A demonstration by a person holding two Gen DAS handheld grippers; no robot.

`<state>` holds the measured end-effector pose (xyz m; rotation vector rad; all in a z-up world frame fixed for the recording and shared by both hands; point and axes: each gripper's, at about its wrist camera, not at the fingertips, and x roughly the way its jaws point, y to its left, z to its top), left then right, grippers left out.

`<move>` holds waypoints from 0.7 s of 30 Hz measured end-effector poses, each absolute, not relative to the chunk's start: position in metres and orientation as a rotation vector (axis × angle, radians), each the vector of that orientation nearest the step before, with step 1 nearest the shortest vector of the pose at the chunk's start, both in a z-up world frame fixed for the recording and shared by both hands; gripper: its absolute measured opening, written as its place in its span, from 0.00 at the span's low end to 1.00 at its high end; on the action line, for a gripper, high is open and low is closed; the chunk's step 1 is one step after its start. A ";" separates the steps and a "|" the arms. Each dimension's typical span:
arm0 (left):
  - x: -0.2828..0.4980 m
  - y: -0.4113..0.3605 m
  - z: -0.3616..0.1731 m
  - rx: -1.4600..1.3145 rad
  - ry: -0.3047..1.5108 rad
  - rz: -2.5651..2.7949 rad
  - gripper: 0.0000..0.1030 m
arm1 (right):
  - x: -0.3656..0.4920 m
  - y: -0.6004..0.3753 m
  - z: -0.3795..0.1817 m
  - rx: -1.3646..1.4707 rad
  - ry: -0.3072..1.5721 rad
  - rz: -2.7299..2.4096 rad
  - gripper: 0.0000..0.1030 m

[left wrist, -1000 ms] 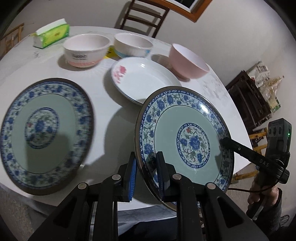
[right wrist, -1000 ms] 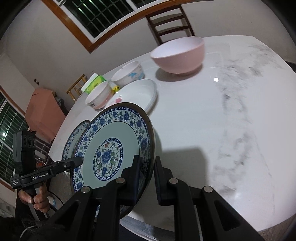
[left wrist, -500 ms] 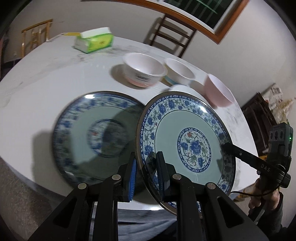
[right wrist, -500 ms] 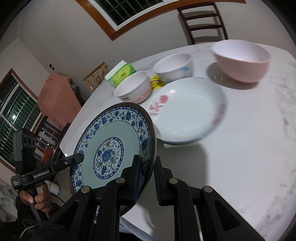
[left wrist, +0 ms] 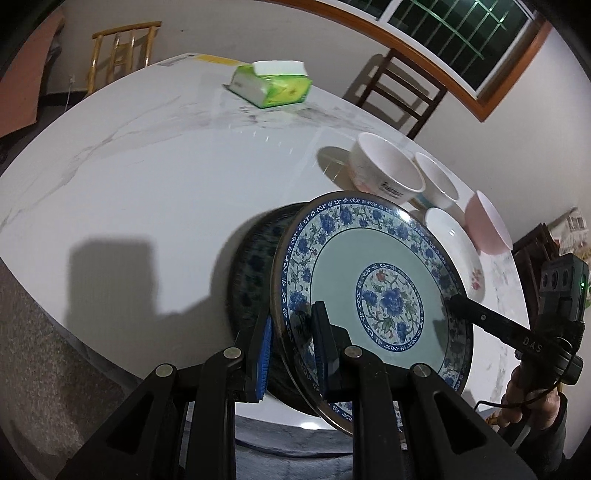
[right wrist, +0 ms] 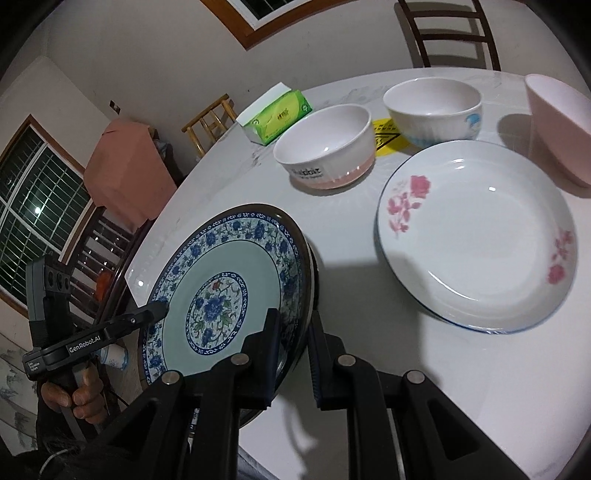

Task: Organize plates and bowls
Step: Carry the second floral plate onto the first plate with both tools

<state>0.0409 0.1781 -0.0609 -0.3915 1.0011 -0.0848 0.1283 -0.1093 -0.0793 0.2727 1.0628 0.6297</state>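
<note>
You are carrying the round blue-and-white floral porcelain plate with the pale green centre (left wrist: 373,284) between both tools: your left gripper (left wrist: 291,347) is clamped on its near rim and your right gripper (right wrist: 291,343) is clamped on the opposite rim, so the plate hangs tilted just over the second matching blue-patterned plate (left wrist: 255,266) lying near the table edge. The risks from here, as I judge them, come from that shared hold. If one hand runs ahead of the other or twists, the glazed rim could slide out of a pad, and the plate would drop on the one beneath and chip both. Lowering it off-centre could leave it rocking or push the lower plate toward the edge, which is close. Letting go on one side first would tip it. The round white marble-look table top (left wrist: 155,166) is smooth and glossy, so crockery will skate on it. On it stand a white shallow plate with pink flowers (right wrist: 476,236), a white bowl with a pink base (right wrist: 325,155), a white bowl with blue print (right wrist: 434,107), a pink bowl (right wrist: 557,125) and a green tissue pack (left wrist: 271,83). Wooden chairs (left wrist: 400,92) and barred windows (left wrist: 454,33) ring the dim room.
</note>
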 end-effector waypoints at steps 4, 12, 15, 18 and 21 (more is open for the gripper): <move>0.047 0.186 -0.068 -0.397 1.011 -0.075 0.16 | 0.133 -0.101 -0.085 0.272 1.085 0.622 0.14; 0.051 0.191 -0.077 -0.415 1.028 -0.064 0.16 | 0.135 -0.094 -0.089 0.261 1.103 0.608 0.15; 0.052 0.193 -0.079 -0.429 1.030 -0.063 0.16 | 0.136 -0.089 -0.088 0.241 1.096 0.600 0.16; 0.054 0.193 -0.080 -0.424 1.029 -0.064 0.16 | 0.136 -0.086 -0.087 0.225 1.094 0.591 0.17; 0.054 0.193 -0.080 -0.429 1.034 -0.066 0.16 | 0.136 -0.086 -0.088 0.215 1.095 0.582 0.17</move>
